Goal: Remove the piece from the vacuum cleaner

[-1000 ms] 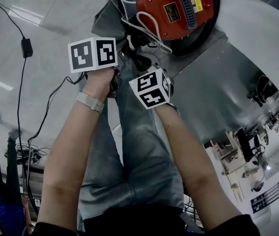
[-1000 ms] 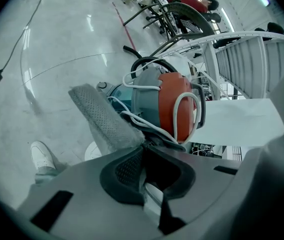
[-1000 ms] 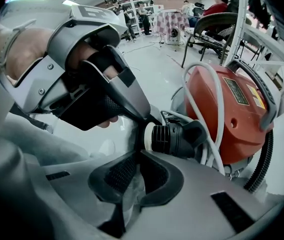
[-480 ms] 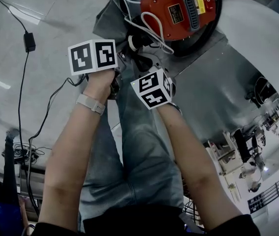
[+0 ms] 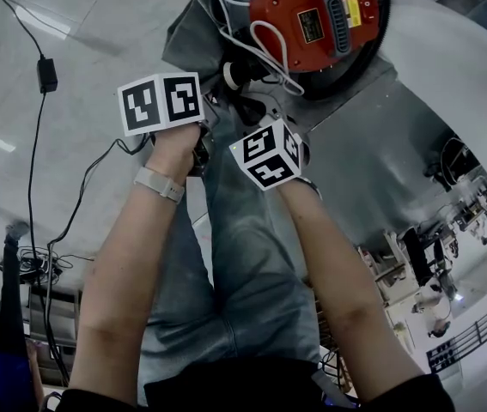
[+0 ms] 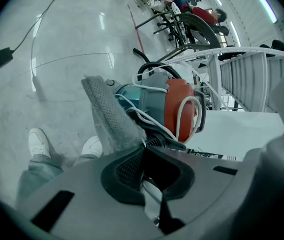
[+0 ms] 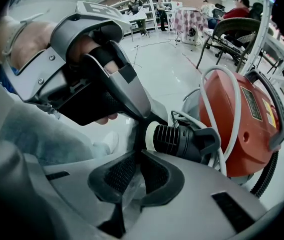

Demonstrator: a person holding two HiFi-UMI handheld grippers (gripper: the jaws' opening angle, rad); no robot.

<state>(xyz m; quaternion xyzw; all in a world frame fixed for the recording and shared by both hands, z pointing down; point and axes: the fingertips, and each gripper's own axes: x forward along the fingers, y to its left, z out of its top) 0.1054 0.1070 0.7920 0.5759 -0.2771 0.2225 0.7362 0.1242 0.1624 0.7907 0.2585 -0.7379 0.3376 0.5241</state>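
Glossy pale floor (image 5: 80, 75) runs under everything, with a black adapter (image 5: 46, 74) lying off to the left. Beyond the person's jeans (image 5: 243, 256) sits the red vacuum (image 5: 307, 15). A white cable (image 5: 264, 50) is looped over its top, and a black ribbed hose (image 7: 264, 176) curls round its right side. A grey mesh cloth (image 6: 109, 114), the piece in question, lies against the vacuum's left side. A strip of it rises from the near side, just left of the red shell.

The left gripper (image 6: 143, 149) points down at a slant toward the vacuum. Its jaws have just been closing and stand almost together, with the lower end of the cloth pinched at their tips. The right gripper (image 7: 137, 154) is just to its right and points more steeply down. Its jaws are also nearly together, and a pale fold of fabric, seemingly the same cloth, is pressed in the narrow gap between the pads. Just beyond its tips lies a black ribbed cuff (image 7: 182, 141) with a cream ring, at the near left of the vacuum. The tips of the two grippers almost meet near that cuff.

Two white shoes (image 6: 39, 143) show on the floor at the near left in the left gripper view, and a white railing (image 6: 242, 79) stands far right.
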